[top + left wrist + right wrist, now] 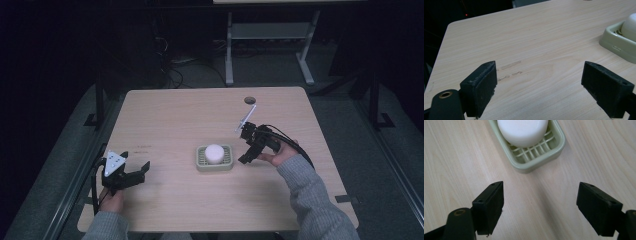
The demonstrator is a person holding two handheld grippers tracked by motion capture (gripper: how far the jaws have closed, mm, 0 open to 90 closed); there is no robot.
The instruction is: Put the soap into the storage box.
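Note:
A pale green soap dish [202,163] sits at the table's middle, with a round white soap [214,153] lying in it. My right gripper [243,145] hovers just right of the dish, open, jaws aimed at it. In the right gripper view the dish [536,157] and soap [522,130] lie straight ahead of my open right gripper [540,205], which holds nothing. My left gripper [135,161] rests open near the table's front left, well apart from the dish. The left gripper view shows my left gripper [539,85] over bare wood, the dish [616,43] and soap [630,26] at far right.
The light wooden table [175,115] has a round cable hole [249,100] near its far edge. A white desk frame [270,30] stands on the floor beyond. Faint scuff marks [510,65] mark the wood ahead of the left gripper. Grey sleeves enter from below.

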